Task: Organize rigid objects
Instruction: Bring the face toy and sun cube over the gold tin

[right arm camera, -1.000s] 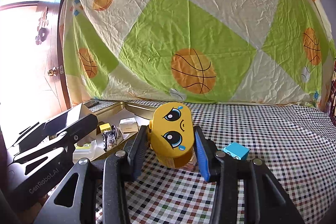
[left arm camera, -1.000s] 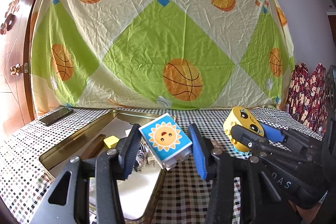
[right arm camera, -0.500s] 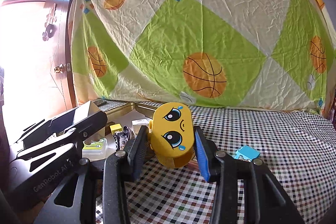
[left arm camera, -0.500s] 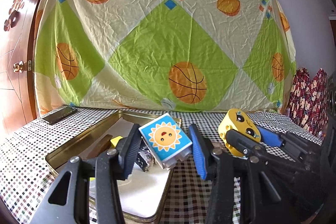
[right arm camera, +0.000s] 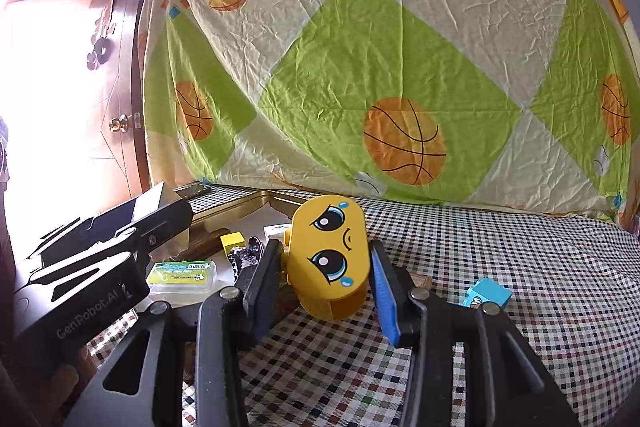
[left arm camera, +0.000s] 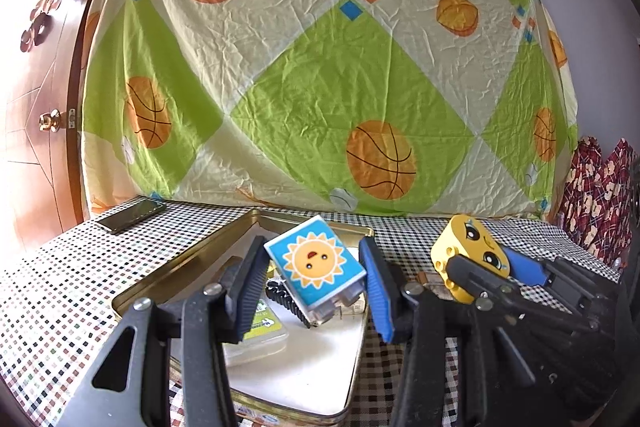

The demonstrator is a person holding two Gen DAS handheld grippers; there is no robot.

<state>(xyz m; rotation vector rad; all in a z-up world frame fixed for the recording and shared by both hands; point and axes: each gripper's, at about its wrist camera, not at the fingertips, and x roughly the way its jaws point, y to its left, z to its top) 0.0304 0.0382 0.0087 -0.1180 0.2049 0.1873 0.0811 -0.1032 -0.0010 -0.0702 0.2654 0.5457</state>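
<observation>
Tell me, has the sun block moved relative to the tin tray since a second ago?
Yes: the sun block now hangs over the tin tray, farther in from its right rim.

We see both views in bright daylight that pours in from the left. In the right wrist view the doorway [right arm camera: 48, 107] is blown out to plain white, and glare washes the left edge of the left wrist view too. The hanging sheet [left arm camera: 320, 87] is evenly lit, its creases crisp. The tin tray [left arm camera: 304, 379] reflects a pale sheen on its floor. Fisheye distortion bows the door [left arm camera: 36, 87] and the sheet's edges, and dark vignetting fills the corners. Focus is sharp near and far; we find no motion blur.
</observation>
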